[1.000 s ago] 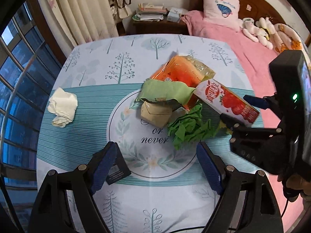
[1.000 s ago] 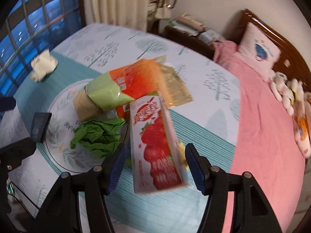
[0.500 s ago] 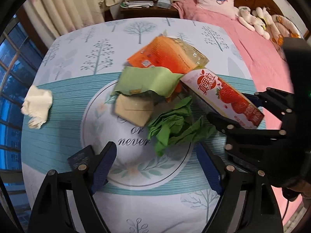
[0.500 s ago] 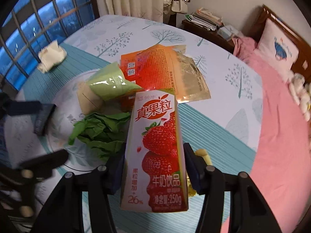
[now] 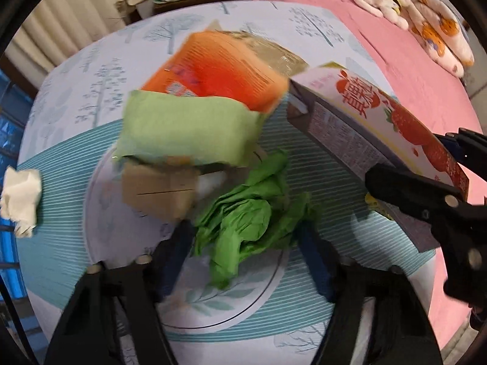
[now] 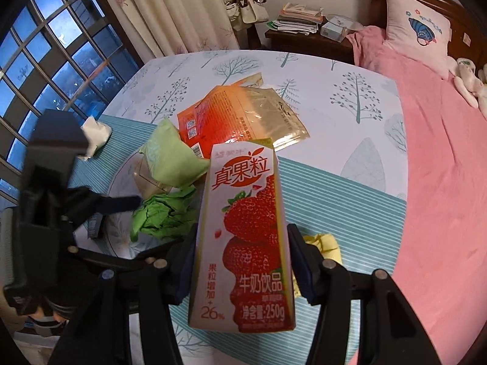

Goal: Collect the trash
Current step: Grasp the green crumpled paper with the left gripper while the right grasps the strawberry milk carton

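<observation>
Two grippers over trash pile on table (image 6: 359, 182). Right gripper (image 6: 242, 261): jaws pinching strawberry milk carton (image 6: 252, 231) at lower body, carton raised clear, near right of pile. Left gripper (image 5: 246, 252): jaws just closing, straddling crumpled green paper (image 5: 252, 222), near centre; pad contact unconfirmed. Green paper judged light, soft, compressible; take hold across bulk of wad. Carton stiff, probably empty; squeeze flat sides. Orange wrapper (image 5: 219, 70) far, thin, likely slippery.

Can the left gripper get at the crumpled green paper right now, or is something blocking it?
Probably yes. The left gripper already straddles the crumpled green paper, its jaws just closing, nothing over it. The strawberry milk carton is held off to the side.
</observation>
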`<state>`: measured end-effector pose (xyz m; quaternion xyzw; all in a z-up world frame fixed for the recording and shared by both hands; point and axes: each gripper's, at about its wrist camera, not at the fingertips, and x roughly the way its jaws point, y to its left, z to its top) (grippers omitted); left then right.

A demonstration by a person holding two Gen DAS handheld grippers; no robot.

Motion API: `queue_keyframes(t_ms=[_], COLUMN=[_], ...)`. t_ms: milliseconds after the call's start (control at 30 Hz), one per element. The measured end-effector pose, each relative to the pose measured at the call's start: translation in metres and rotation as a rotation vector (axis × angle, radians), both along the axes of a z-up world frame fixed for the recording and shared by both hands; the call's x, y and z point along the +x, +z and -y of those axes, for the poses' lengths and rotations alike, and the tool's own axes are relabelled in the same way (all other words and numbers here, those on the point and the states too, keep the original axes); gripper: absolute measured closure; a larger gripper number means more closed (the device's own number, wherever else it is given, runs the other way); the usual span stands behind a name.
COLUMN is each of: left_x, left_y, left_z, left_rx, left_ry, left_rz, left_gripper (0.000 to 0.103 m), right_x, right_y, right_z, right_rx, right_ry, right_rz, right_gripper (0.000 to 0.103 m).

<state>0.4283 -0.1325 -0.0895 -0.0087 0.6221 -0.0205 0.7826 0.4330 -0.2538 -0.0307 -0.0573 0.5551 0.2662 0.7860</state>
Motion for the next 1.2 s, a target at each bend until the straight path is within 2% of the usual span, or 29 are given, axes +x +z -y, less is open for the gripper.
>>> queue_keyframes(t_ms=[100, 200, 433, 600, 867, 1033, 1200], left_x=[0.002, 0.0, -0.017, -0.043, -0.121, -0.187, -0.256], left_y=[-0.003, -0.003, 0.006, 0.031, 0.076, 0.098, 0.11], left_z=[0.003, -0.001, -0.009, -0.026, -0.055, -0.076, -0.096], left_rx=[0.011, -0.015, -0.02, -0.066, -0.108, -0.13, -0.151], left_ry=[-0.003, 0.008, 0.042, 0.074, 0.079, 0.064, 0.034], left_rz=[0.01, 0.025, 0.083, 0.142, 0.256, 0.315, 0.371], left_gripper=[0.041, 0.048, 0.07, 0.071, 0.071, 0.071, 0.071], right_x=[-0.002, -0.005, -0.016, -0.03, -0.076, -0.126, -0.201], right_y=[-0.002, -0.002, 0.003, 0.014, 0.037, 0.053, 0.066], right_z=[0.0, 0.001, -0.005, -0.011, -0.02, -0.031, -0.052], right_rx=[-0.001, -0.004, -0.018, -0.011, 0.031, 0.056, 0.112], right_ry=[-0.003, -0.005, -0.02, -0.041, -0.115, -0.171, -0.25], right_rz=[-0.008, -0.012, 0.002, 0.019, 0.037, 0.06, 0.056], right_gripper=[0.049, 0.049, 0.049, 0.049, 0.049, 0.049, 0.049])
